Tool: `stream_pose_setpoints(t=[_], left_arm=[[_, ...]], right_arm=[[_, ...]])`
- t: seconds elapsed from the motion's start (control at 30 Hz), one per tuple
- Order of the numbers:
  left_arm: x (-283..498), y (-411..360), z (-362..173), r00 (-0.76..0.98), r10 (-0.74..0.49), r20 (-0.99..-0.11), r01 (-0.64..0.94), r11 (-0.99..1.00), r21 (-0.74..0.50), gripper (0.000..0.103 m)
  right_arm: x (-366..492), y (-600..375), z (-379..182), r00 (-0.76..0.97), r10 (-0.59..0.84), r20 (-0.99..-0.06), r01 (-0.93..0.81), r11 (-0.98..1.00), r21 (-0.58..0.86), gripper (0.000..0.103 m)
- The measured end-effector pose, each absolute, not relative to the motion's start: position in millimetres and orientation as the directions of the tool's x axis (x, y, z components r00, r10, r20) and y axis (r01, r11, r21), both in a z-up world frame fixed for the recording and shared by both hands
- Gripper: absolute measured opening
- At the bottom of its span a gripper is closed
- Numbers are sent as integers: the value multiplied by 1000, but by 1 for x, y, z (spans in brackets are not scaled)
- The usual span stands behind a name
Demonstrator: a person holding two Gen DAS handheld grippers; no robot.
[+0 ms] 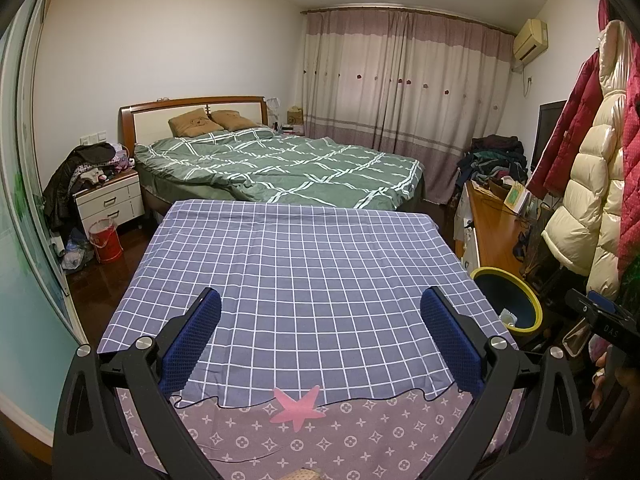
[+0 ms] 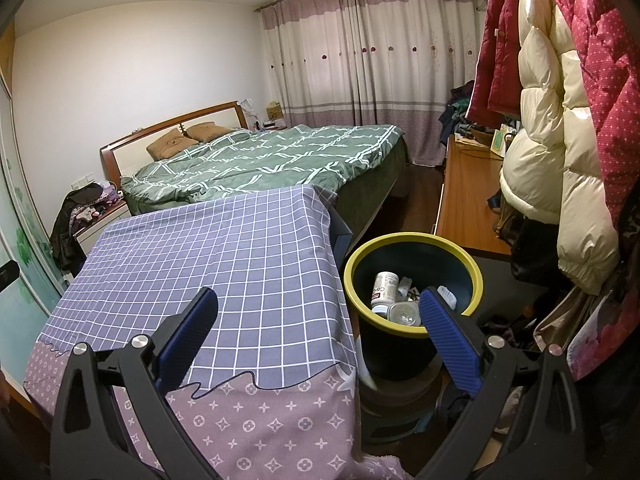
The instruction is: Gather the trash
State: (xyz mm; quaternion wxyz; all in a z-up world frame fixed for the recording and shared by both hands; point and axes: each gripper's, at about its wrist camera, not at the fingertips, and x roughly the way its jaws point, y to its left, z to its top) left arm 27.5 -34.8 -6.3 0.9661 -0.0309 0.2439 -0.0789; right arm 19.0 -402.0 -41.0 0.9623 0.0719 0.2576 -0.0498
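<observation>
Trash already fills the bin, and both the left gripper and right gripper gape wide and empty, so a careless swing could tip it.

The left black plastic two-finger gripper has two angled arms with triangular cut-outs and round silver screws at the joints. Its fingers carry blue pads with a fine dotted texture. The right black plastic gripper has the same build, and its blue pads show ribbed lines.
</observation>
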Motion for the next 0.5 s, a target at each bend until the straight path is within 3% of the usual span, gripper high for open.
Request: stream_pose_setpoints(t=[0.5], left_arm=[[28,-35,-20,862,-176,-476,143,984,-106,98]], right_arm=[[19,-400,-42,861,-58,-505,133,985,113,96]])
